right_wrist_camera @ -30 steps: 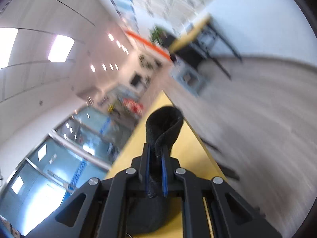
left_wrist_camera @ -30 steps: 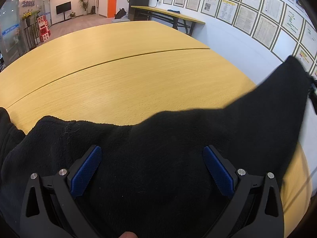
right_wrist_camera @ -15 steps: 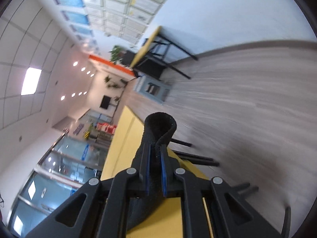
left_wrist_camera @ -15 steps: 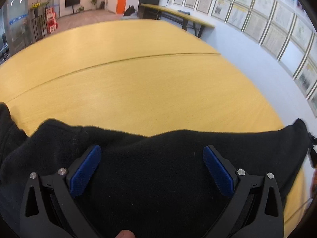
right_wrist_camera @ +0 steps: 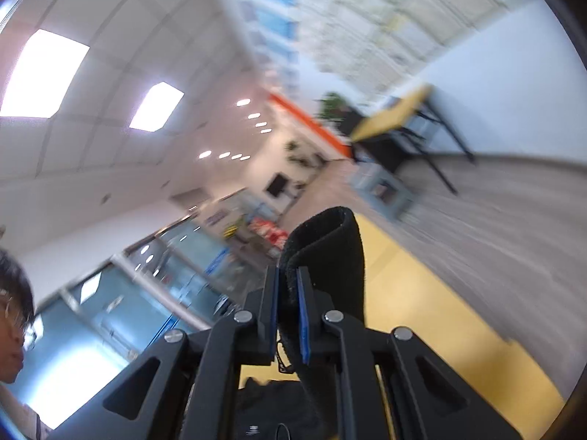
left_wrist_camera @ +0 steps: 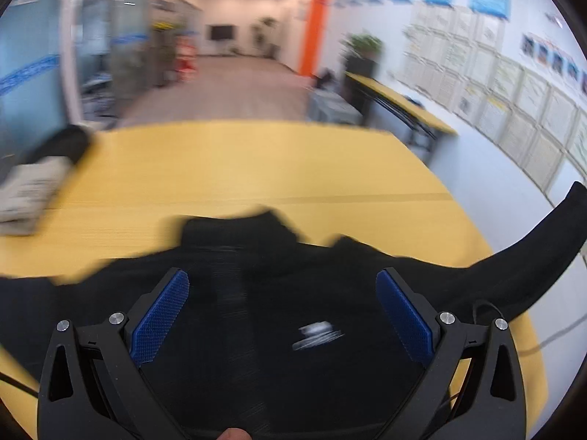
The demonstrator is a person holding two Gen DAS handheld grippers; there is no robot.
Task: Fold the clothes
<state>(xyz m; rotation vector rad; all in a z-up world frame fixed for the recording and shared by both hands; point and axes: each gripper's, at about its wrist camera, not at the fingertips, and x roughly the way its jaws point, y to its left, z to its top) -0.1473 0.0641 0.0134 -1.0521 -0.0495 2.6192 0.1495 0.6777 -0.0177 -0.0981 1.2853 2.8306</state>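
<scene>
Black fleece garment (left_wrist_camera: 279, 315) spread over the near part of the yellow table (left_wrist_camera: 256, 168), collar (left_wrist_camera: 238, 229) toward the far side, one sleeve (left_wrist_camera: 543, 256) lifted off the right table edge and out past it. Small white mark on the chest (left_wrist_camera: 317, 335) — too blurred to read. Left tongs (left_wrist_camera: 280, 315) held wide apart above the garment's body, blue pads (left_wrist_camera: 161, 315) clear of each other, nothing between them; contact with the cloth below cannot be told. Right tongs (right_wrist_camera: 288, 315) clamped together on the sleeve cuff (right_wrist_camera: 326, 256), the cuff standing up beyond the pads with its open end curled over.

Far half of the table bare wood, a seam (left_wrist_camera: 367, 198) running across it; a pale folded stack (left_wrist_camera: 25, 190) with something dark behind it near the left edge. Right edge of the table close to a white wall hung with framed sheets (left_wrist_camera: 513, 110) — print unreadable. Beyond the far edge, open floor, an orange column (left_wrist_camera: 312, 29), a potted plant (left_wrist_camera: 361, 46) and a second narrow table (left_wrist_camera: 400, 101). Person's head (right_wrist_camera: 13, 304) at the left margin of the right wrist view.
</scene>
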